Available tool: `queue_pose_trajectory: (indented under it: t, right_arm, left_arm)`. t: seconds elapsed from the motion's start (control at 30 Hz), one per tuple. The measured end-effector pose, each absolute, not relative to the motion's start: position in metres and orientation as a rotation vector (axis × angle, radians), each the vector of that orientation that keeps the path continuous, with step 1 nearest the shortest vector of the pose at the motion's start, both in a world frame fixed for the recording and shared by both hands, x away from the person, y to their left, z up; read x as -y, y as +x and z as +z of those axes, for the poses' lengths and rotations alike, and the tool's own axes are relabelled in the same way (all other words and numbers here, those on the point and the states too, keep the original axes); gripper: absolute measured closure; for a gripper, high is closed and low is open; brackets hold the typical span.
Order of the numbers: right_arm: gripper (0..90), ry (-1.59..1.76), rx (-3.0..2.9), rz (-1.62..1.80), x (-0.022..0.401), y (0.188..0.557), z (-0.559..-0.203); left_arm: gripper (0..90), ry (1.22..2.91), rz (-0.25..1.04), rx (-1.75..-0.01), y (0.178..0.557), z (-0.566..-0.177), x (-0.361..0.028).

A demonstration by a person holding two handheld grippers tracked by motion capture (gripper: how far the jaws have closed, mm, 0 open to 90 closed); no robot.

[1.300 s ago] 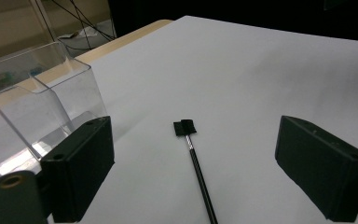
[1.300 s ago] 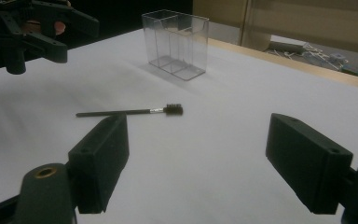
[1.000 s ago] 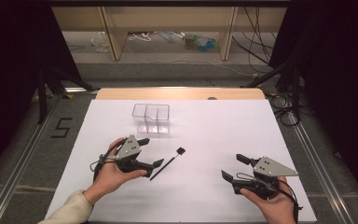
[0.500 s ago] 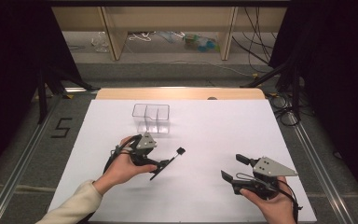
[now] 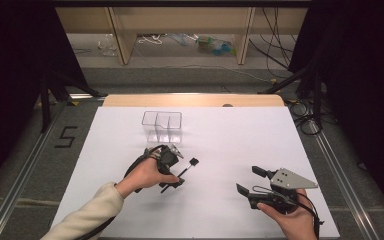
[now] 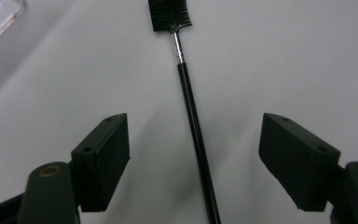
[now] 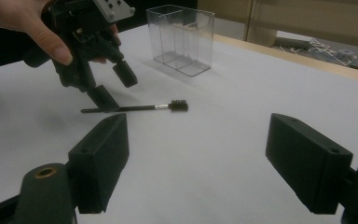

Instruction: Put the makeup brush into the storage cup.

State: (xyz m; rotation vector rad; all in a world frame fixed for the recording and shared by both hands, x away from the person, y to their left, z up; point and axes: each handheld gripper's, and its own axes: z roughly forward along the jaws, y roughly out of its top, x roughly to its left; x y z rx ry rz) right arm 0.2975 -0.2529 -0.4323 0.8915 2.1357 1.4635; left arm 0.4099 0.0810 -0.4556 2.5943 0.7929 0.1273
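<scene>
A thin black brush [image 5: 185,170] with a small bristle head lies flat on the white table [image 5: 240,135]. My left gripper [image 5: 174,169] points down over its handle, open, one jaw on each side. In the left gripper view the brush [image 6: 189,107] runs up between the open left gripper [image 6: 193,128], bristles at the top. My right gripper [image 5: 248,180] is held at the front right, open and holding nothing. From the right gripper [image 7: 196,140] view, the brush [image 7: 140,108] lies under the left gripper [image 7: 114,86].
A clear two-compartment container [image 5: 162,126] stands just behind the brush, also in the right gripper view [image 7: 182,39]. A wooden strip [image 5: 195,100] runs along the table's far edge. Cables and shelving lie on the floor beyond.
My left gripper has moved right and forward to the brush and tipped down over its handle. The brush and the right gripper have stayed put.
</scene>
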Motion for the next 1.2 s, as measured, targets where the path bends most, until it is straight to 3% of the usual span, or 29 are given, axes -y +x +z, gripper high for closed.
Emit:
queue_pose_trajectory:
  t: [0.43, 0.97, 1.2]
  right_arm:
    - [22.6, 0.907, -2.149, 1.461, 0.252, 0.297, -0.433]
    - [22.6, 0.888, -2.14, 1.457, 0.252, 0.298, -0.433]
    - [22.5, 0.892, -2.151, 1.455, 0.252, 0.298, -0.434]
  left_arm:
    - [34.8, 2.642, 0.062, -0.848, 0.414, -0.464, -0.073]
    - [41.0, 2.766, 0.099, -0.825, 0.418, -0.461, -0.061]
    - [51.9, 2.821, 0.074, -0.807, 0.418, -0.458, -0.053]
